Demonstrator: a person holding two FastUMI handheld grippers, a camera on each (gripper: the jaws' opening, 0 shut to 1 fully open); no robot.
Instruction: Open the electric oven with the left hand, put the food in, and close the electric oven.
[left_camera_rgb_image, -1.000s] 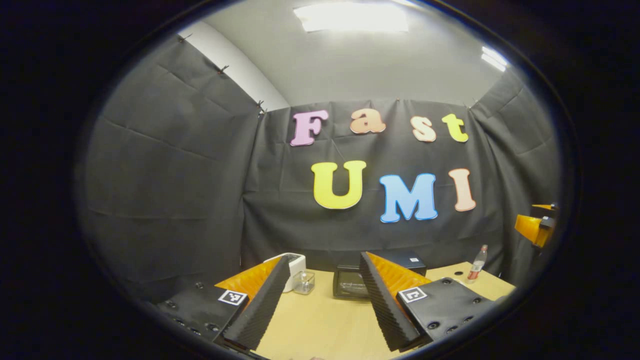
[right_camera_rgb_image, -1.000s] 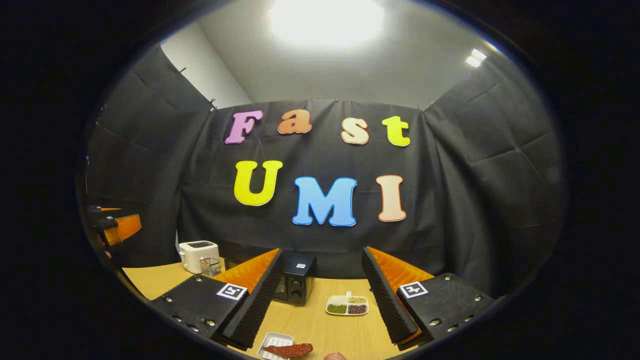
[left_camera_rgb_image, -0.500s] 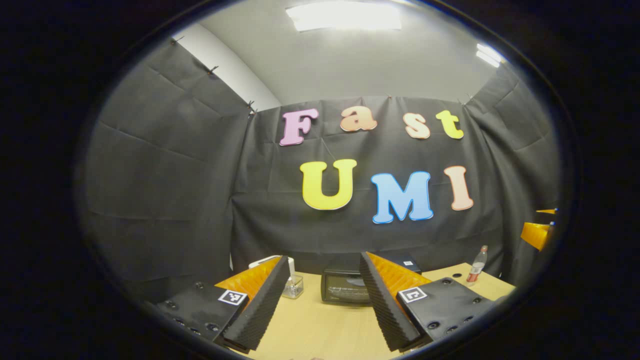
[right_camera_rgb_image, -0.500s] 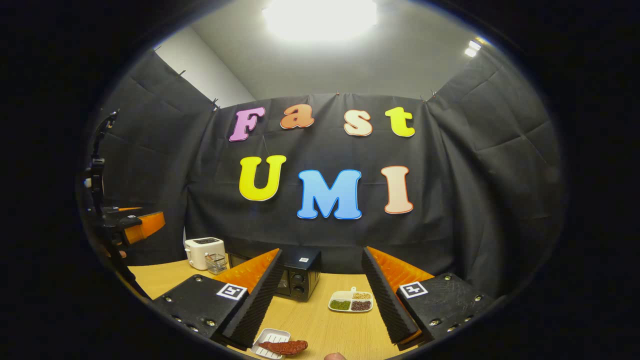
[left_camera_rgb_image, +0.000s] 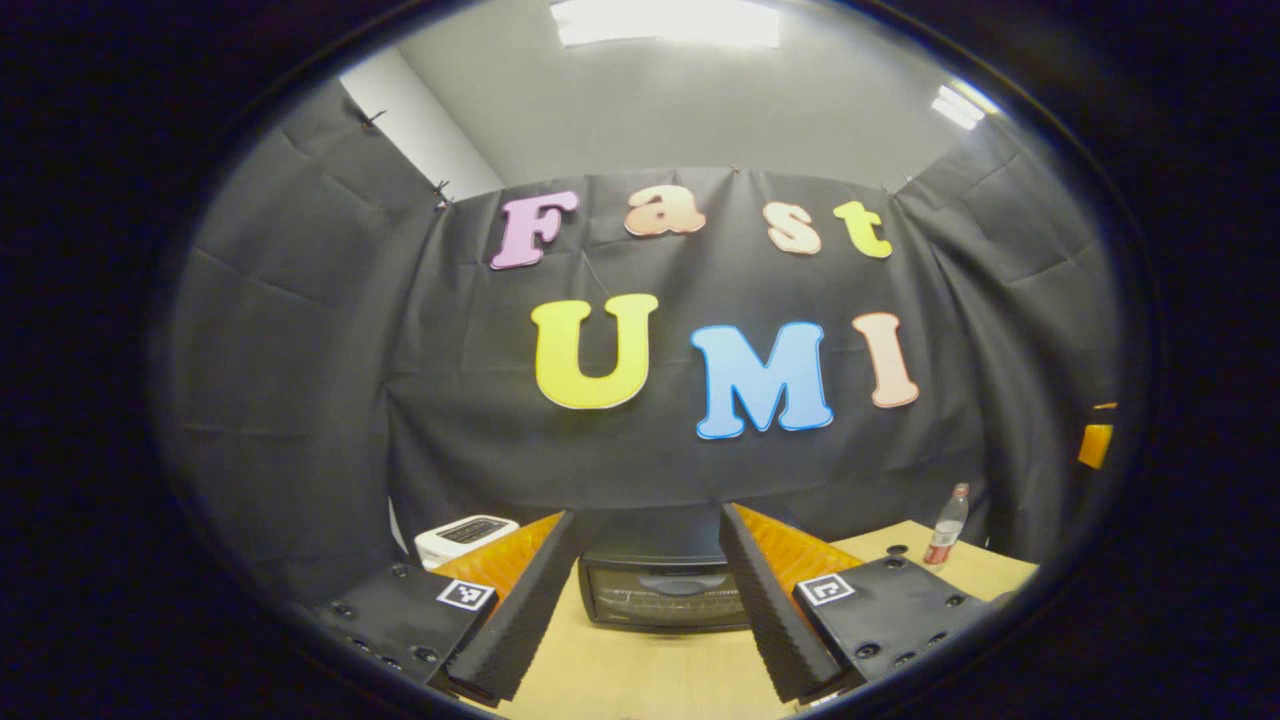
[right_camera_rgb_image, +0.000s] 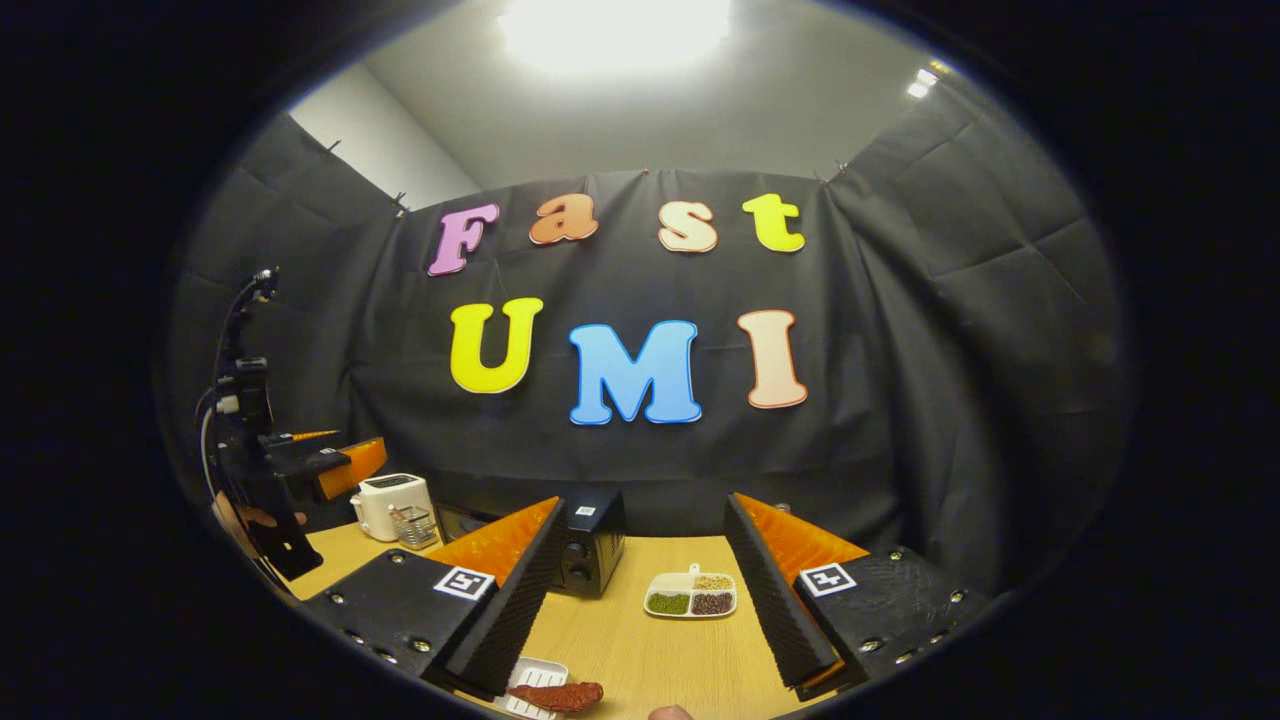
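Observation:
A black electric oven (left_camera_rgb_image: 660, 592) stands on the wooden table (left_camera_rgb_image: 640, 675) with its glass door closed, straight ahead of my left gripper (left_camera_rgb_image: 645, 600), which is open with nothing between its fingers. In the right gripper view the oven (right_camera_rgb_image: 590, 545) shows its knobs side, at the back of the table. A reddish-brown piece of food (right_camera_rgb_image: 556, 695) lies on a small white tray (right_camera_rgb_image: 530, 682) just below my right gripper (right_camera_rgb_image: 640, 590), which is open and holds nothing. The left gripper (right_camera_rgb_image: 340, 466) appears far left there, held by a hand (right_camera_rgb_image: 250, 518).
A white toaster (left_camera_rgb_image: 462, 536) stands left of the oven, with a small clear container (right_camera_rgb_image: 413, 526) beside it. A bottle with a red label (left_camera_rgb_image: 944, 538) is at the table's far right. A white divided dish of beans (right_camera_rgb_image: 690, 595) lies right of the oven.
My left gripper has swung to face the oven and moved closer, so the oven now sits between its fingers. The right gripper view shifted slightly; the left gripper shows further in.

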